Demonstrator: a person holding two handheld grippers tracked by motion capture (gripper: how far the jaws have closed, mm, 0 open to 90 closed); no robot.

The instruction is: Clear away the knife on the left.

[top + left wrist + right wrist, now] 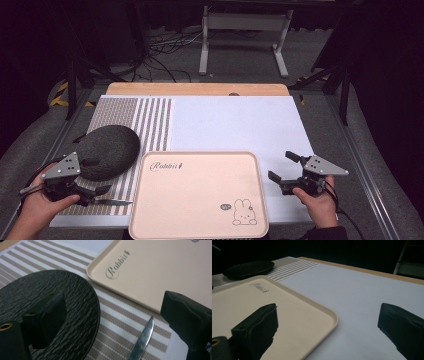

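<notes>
A: Where's the knife (143,340)?

B: On the striped placemat (117,312), flat, between the black plate (75,300) and the near-left corner of the beige tray (155,270). In the high view the blade (114,202) points right, toward the tray's left edge, tip close to it but apart. Handle end is hidden under the left gripper (92,192).

A: Gripper on it?

B: No. Left gripper view has both jaws spread wide, the blade lying on the mat in the gap between them, no pad contact. One jaw sits over the plate, the other over the tray's edge. Nothing pinched.

A: Plate?

B: Dark, textured, round, on the left part of the placemat. It lies just beside the tray, not touching from what I can see.

A: Tray?

B: Nothing on it. "Rabbit" lettering at its far-left corner, rabbit drawing (243,212) at near-right. It sits at the near edge of the table, partly on the striped mat, partly on the white sheet (235,122).

A: Right side?

B: Right gripper (283,169) held just right of the tray, above the white sheet, jaws spread, nothing between them. Its own view shows the tray's rounded corner (333,315) under the gap.

A: Hands?

B: Left hand (42,202) at the near-left corner, right hand (317,200) at near-right, each gripping its tool body.
</notes>
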